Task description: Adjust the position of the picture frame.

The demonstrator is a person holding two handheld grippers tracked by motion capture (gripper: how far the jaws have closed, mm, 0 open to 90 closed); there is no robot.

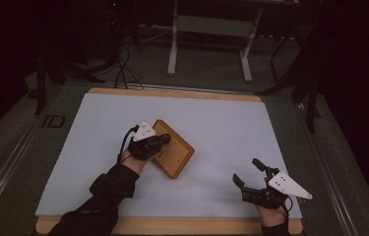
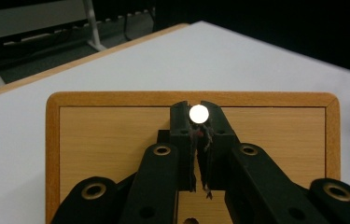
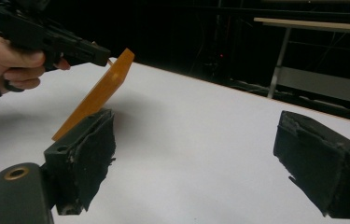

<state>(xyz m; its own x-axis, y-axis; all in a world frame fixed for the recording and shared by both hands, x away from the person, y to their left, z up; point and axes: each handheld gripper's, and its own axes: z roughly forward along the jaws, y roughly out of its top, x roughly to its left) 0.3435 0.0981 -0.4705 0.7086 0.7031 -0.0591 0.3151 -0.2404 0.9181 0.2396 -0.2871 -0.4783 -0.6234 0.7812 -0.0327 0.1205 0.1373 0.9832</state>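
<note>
Two tools | left tool pinches white peg, tilting wooden board off counter | right tool wide, empty, well apart, resting.

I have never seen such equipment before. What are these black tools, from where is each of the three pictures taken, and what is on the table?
A person sits at a table with a white top and holds a hand tool with two black jaws in each hand.

The high view looks down from above the person. The other two pictures come from small cameras mounted on the tools, looking along their jaws.

The left gripper is closed on a small white knob fixed to a wooden board. In the right gripper view the board stands tilted, one edge raised off the table.

The right gripper rests near the person's edge of the table, jaws wide open and holding nothing.
</note>
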